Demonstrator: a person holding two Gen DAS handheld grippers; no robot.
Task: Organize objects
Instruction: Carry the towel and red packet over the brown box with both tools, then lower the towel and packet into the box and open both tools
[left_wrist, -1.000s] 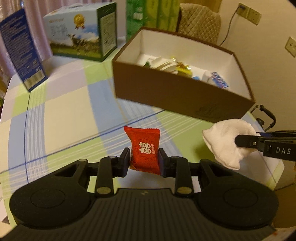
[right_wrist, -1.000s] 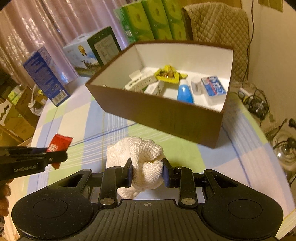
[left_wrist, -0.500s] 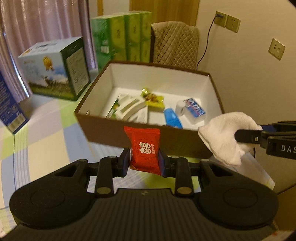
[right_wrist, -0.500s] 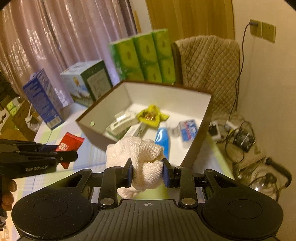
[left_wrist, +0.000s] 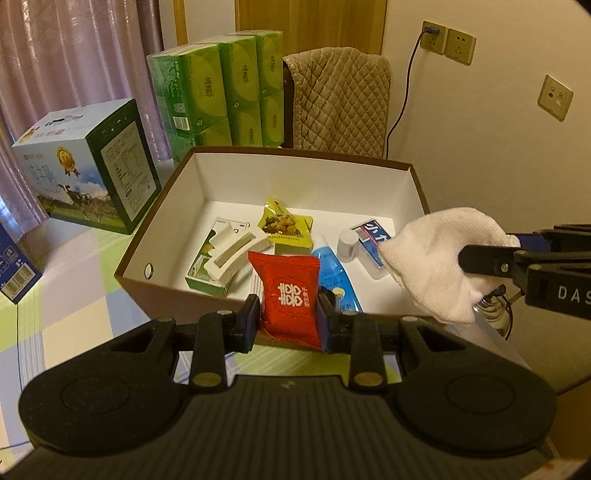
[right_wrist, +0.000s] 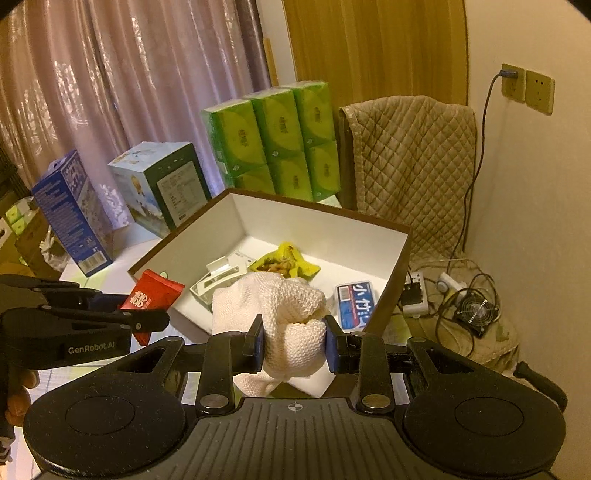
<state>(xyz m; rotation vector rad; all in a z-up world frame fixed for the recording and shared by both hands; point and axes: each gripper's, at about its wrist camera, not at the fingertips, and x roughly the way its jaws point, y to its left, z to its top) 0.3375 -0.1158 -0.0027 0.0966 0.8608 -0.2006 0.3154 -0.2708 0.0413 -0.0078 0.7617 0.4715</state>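
My left gripper (left_wrist: 288, 314) is shut on a red packet (left_wrist: 290, 295) with white characters, held just above the near wall of the open brown box (left_wrist: 192, 299). My right gripper (right_wrist: 294, 338) is shut on a bunched white cloth (right_wrist: 284, 317), raised over the box's near right corner (right_wrist: 397, 266). The cloth (left_wrist: 439, 258) shows at the right of the left wrist view. The red packet (right_wrist: 153, 297) shows at the left of the right wrist view. Inside the box lie a white clip (left_wrist: 236, 251), a yellow snack pack (left_wrist: 286, 225), a blue tube (left_wrist: 338, 280) and a blue-labelled pack (left_wrist: 373, 236).
A checked cloth covers the table (left_wrist: 74, 295). Behind the box stand a milk carton box (left_wrist: 88, 166), stacked green tissue packs (left_wrist: 221, 92) and a blue carton (right_wrist: 70, 214). A padded chair (right_wrist: 410, 166), wall sockets and floor cables (right_wrist: 461, 295) lie to the right.
Both grippers have risen and moved forward to the box with their loads. The box's inside now shows from above.
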